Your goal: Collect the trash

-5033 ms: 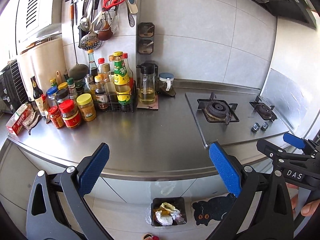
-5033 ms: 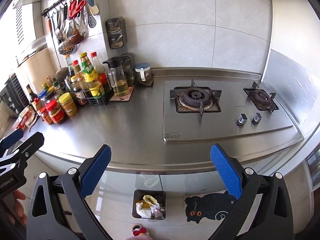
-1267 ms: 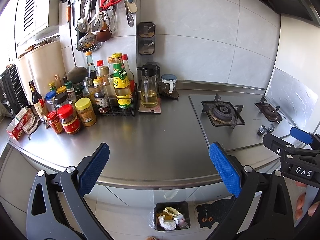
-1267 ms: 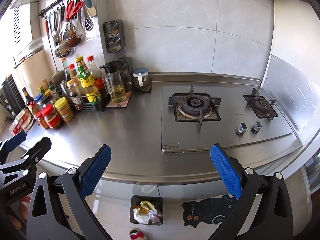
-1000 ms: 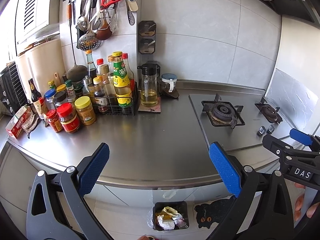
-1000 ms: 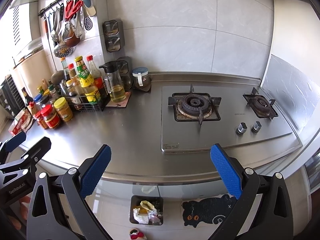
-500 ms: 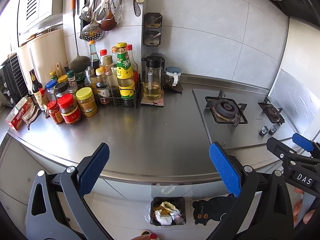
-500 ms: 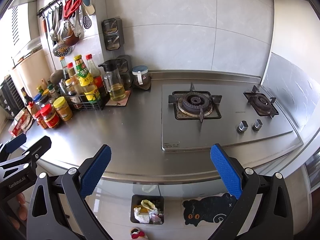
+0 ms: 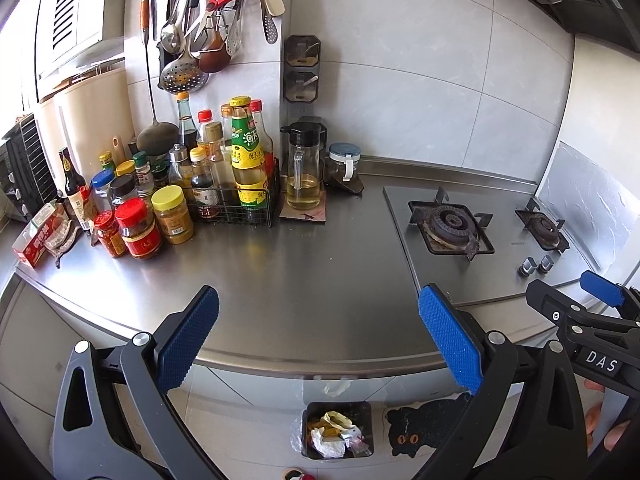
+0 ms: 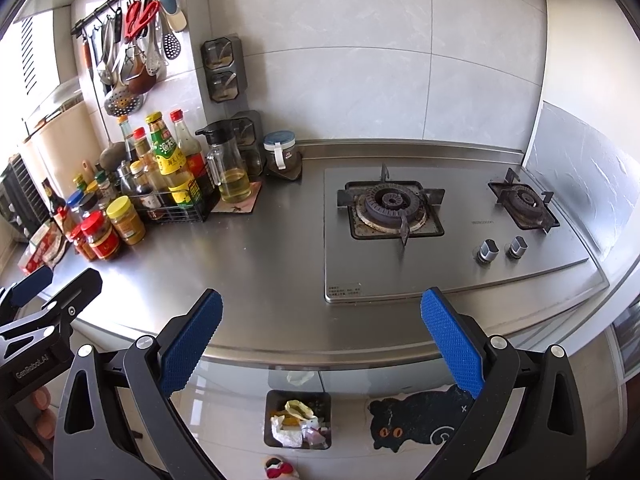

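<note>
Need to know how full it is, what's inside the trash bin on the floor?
The trash bin holds crumpled white paper and yellowish scraps; anything underneath is covered.

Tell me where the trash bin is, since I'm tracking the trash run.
In both wrist views the trash bin sits on the floor below the counter edge, just left of the black cat mat.

My fingers wear rough, dimpled blue pads on matt black plastic above the brushed, glossy steel counter.
</note>
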`<state>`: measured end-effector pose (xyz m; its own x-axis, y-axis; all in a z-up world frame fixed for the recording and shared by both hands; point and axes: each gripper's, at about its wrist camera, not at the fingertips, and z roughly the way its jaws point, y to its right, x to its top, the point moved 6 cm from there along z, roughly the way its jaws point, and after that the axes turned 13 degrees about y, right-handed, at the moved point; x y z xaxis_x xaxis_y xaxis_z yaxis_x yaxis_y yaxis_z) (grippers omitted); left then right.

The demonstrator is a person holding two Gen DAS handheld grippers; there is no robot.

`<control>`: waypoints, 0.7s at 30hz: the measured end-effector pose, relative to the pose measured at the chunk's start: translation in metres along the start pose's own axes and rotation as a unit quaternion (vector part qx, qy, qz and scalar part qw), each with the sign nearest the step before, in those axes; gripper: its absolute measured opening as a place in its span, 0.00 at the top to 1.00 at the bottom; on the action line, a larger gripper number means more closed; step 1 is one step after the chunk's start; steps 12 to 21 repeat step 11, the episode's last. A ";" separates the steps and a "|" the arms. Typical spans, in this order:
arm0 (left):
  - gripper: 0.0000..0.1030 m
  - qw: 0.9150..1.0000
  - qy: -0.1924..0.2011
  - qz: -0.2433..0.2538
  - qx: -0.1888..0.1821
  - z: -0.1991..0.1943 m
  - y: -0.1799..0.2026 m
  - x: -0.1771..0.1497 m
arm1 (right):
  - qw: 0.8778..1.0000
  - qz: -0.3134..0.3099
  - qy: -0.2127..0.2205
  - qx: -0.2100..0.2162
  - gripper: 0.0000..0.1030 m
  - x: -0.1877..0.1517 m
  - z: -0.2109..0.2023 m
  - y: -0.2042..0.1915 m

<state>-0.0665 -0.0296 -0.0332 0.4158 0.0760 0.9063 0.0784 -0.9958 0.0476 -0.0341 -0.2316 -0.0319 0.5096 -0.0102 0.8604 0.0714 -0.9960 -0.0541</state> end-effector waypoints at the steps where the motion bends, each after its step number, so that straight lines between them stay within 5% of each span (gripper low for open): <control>1: 0.08 1.000 0.000 -0.001 -0.002 0.000 0.000 0.000 | 1.000 -0.001 0.000 0.000 0.03 0.000 0.000 0.000; 21: 0.08 1.000 0.000 0.011 0.008 0.000 0.001 0.001 | 1.000 0.003 0.000 0.001 0.03 0.001 0.000 -0.005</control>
